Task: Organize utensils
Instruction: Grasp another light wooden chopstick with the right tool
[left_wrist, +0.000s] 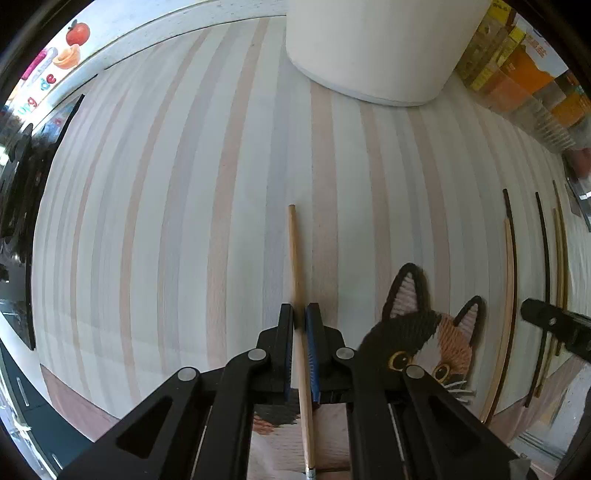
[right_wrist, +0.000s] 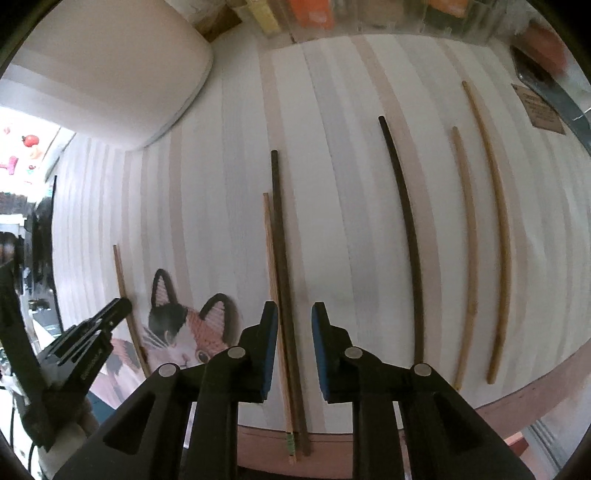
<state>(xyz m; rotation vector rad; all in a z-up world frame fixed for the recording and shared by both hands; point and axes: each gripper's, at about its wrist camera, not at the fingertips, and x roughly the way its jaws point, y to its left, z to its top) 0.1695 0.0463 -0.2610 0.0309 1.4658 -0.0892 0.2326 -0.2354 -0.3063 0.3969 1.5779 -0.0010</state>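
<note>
My left gripper (left_wrist: 299, 308) is shut on a light wooden chopstick (left_wrist: 295, 254) that lies on the striped mat, pointing away toward the white holder (left_wrist: 373, 48). It also shows in the right wrist view (right_wrist: 123, 284), with the left gripper (right_wrist: 122, 308) on it. My right gripper (right_wrist: 294, 308) is open, its fingers straddling a dark chopstick (right_wrist: 280, 236) and a thin light chopstick (right_wrist: 269, 243) lying side by side. Further right lie another dark chopstick (right_wrist: 404, 221) and two tan chopsticks (right_wrist: 467, 221) (right_wrist: 496, 206).
A cat-face coaster (left_wrist: 424, 332) lies between the two grippers, also in the right wrist view (right_wrist: 184, 325). Boxes and packets (left_wrist: 517, 70) stand along the mat's far right. The table's front edge (right_wrist: 517, 402) is close behind the chopstick ends.
</note>
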